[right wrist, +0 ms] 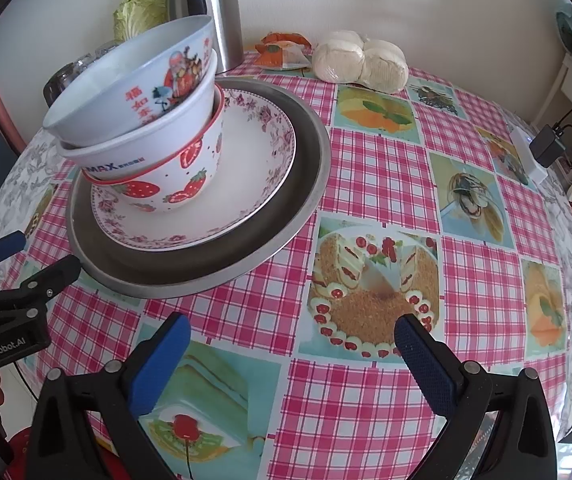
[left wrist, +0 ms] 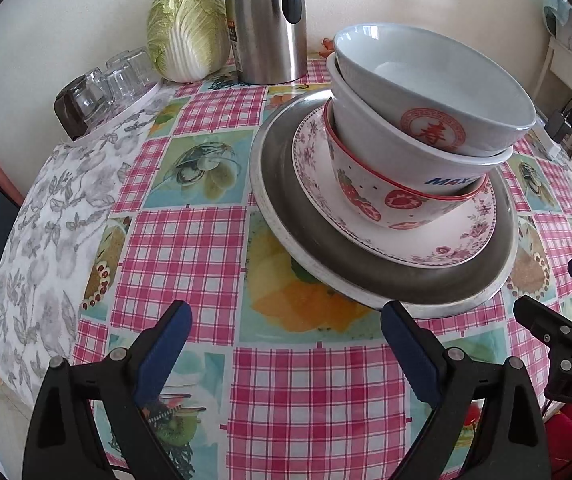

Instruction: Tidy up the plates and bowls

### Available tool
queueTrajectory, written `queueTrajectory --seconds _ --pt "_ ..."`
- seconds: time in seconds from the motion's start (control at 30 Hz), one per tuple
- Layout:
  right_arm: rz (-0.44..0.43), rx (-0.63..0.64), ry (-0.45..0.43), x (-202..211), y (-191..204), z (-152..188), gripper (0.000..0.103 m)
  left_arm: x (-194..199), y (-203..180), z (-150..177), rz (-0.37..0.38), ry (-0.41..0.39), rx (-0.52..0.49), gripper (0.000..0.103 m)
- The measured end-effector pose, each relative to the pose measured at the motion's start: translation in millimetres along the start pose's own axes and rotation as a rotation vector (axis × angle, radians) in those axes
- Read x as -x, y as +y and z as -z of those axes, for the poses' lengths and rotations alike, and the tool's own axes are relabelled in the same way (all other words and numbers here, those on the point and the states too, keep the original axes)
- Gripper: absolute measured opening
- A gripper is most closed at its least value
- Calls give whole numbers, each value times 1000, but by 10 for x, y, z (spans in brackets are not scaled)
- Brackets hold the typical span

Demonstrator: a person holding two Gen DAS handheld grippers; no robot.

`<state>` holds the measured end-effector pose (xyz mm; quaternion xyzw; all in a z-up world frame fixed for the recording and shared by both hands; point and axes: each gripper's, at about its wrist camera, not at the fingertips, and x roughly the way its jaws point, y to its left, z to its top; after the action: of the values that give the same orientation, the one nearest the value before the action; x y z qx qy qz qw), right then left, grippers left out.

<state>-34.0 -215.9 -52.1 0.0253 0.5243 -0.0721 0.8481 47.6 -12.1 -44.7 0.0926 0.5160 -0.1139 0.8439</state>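
Both pairs of fingers stand wide apart, nothing between them. Left gripper (left wrist: 286, 332) hovers over the checked tablecloth (left wrist: 189, 248), its right-hand fingertip (left wrist: 396, 316) just short of the near rim of the metal tray (left wrist: 326, 248). Right gripper (right wrist: 292, 336) hovers over bare cloth to the right of the tray, near but apart from it.

Left to right on the table: glasses (left wrist: 113, 80), cabbage (left wrist: 187, 28), steel flask (left wrist: 265, 20), then the stack, then bread rolls (right wrist: 360, 62) at the far edge.

Stack, bottom up: tray, floral plate (left wrist: 366, 224), strawberry bowl (left wrist: 386, 196), white bowl (left wrist: 386, 148), printed bowl (left wrist: 446, 80). The upper bowls sit tilted, leaning left in the right wrist view.

Progress, judged: all dishes seen are nested in one pile, so the task looks mostly or fully done. Possibly left: levelling the leaning bowls, or moving the pile.

Pose: both grippers low, pointing forward across the table, flanking the tray's near side.
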Motion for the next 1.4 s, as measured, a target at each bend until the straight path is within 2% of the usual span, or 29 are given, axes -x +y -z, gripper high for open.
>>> queueTrajectory --seconds 0.9,1.4 --pt "5 4 8 -18 16 9 103 -1 1 -2 4 -1 1 96" --pt "0 3 -29 41 15 -32 103 64 4 -17 9 -30 4 96"
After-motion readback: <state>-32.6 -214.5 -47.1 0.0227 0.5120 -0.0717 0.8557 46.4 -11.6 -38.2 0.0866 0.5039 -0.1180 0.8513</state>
